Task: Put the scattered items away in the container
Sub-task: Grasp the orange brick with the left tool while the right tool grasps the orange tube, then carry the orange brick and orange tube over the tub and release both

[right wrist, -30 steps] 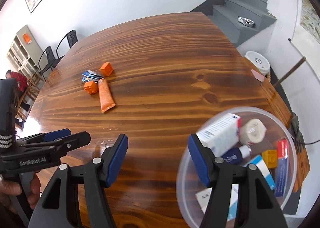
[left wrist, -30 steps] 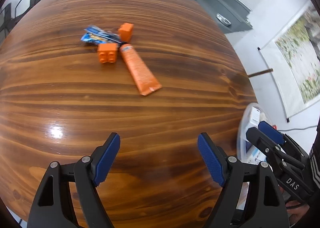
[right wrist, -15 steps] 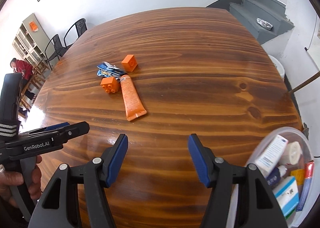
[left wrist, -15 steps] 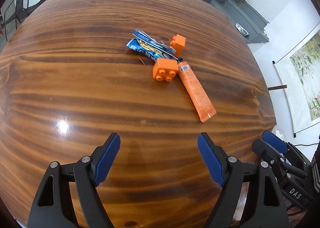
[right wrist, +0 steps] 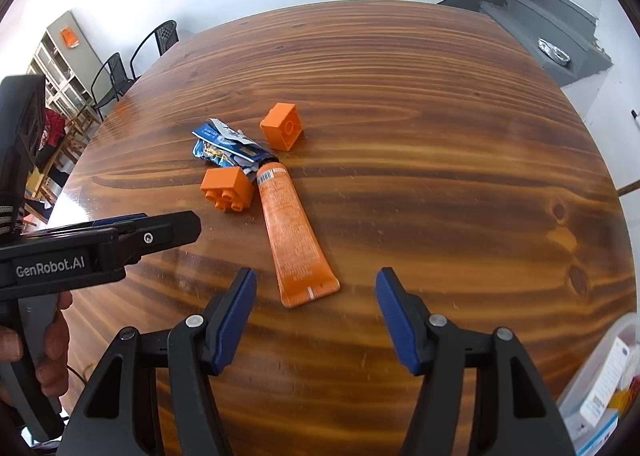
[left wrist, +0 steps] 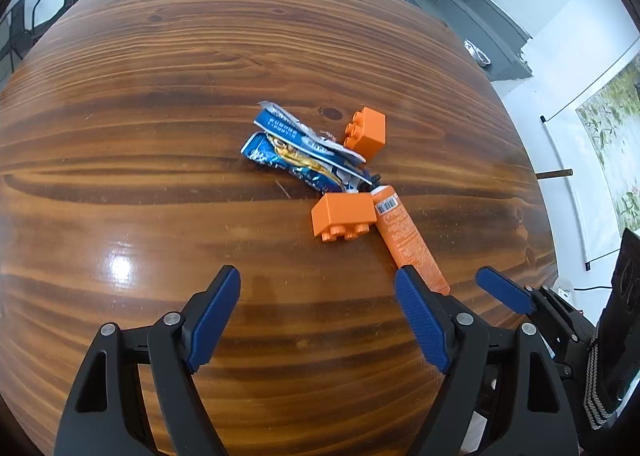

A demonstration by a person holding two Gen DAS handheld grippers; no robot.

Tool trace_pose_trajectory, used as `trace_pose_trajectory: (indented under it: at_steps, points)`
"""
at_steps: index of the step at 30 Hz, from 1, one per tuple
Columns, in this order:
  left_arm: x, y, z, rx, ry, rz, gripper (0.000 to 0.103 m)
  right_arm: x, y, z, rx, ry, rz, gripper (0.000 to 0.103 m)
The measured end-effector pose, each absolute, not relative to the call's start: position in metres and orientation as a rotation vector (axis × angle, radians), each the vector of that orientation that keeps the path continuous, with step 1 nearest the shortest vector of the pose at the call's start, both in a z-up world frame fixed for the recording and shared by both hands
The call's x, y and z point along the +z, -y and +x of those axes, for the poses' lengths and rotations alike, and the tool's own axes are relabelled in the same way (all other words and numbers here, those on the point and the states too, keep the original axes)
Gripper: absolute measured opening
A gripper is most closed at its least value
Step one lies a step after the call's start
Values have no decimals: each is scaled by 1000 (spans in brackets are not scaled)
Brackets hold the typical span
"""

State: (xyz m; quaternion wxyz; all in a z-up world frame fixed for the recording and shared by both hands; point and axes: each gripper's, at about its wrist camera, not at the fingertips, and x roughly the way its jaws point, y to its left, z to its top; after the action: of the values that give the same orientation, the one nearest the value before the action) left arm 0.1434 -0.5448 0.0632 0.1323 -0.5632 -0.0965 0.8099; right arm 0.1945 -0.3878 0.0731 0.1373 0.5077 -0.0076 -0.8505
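Left gripper [left wrist: 318,310]: jaws open, empty. Right gripper [right wrist: 316,302]: jaws closing, nothing between them; orange tube [right wrist: 294,236] lies at 12 o'clock just ahead. Container [right wrist: 600,388] sits at 4 o'clock on the desk [right wrist: 440,136].

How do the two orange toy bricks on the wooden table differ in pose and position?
The orange toy brick nearer the grippers lies on its side with its studs toward the right wrist camera; the farther orange brick shows that camera its hollow underside. The nearer brick sits beside the cap end of the orange tube; the farther brick sits apart from the tube, beyond the blue foil wrappers. Both share colour and rest untouched on the table.
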Motion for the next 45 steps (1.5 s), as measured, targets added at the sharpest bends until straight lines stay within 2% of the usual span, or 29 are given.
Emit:
trace_pose_trajectory:
  at_steps: [5, 10, 14, 24, 29, 37, 39, 45]
  points:
    - [61, 550, 136, 2340, 287, -1647, 83, 65, 402, 173, -2440, -4, 1456, 54]
    - [59, 558, 133, 2343, 294, -1664, 83, 59, 414, 158, -2416, -34, 1440, 48]
    - [57, 562, 132, 2364, 279, -1667, 83, 52, 418, 151, -2395, -38, 1455, 32]
    - [54, 536, 121, 2332, 260, -1644, 83, 53, 393, 164, -2460, 36, 1505, 31]
    - [52, 521, 115, 2370, 192, -1622, 83, 55, 381, 176, -2475, 73, 1526, 31]
    - [49, 513, 110, 2384, 95, -1607, 53, 55, 380, 179, -2482, 88, 1529, 32]
    - [50, 513, 111, 2370, 87, -1609, 39, 55, 381, 178, -2485, 89, 1531, 32]
    - [57, 516, 125, 2371, 49, -1600, 38, 54, 386, 173, -2479, 65, 1526, 32]
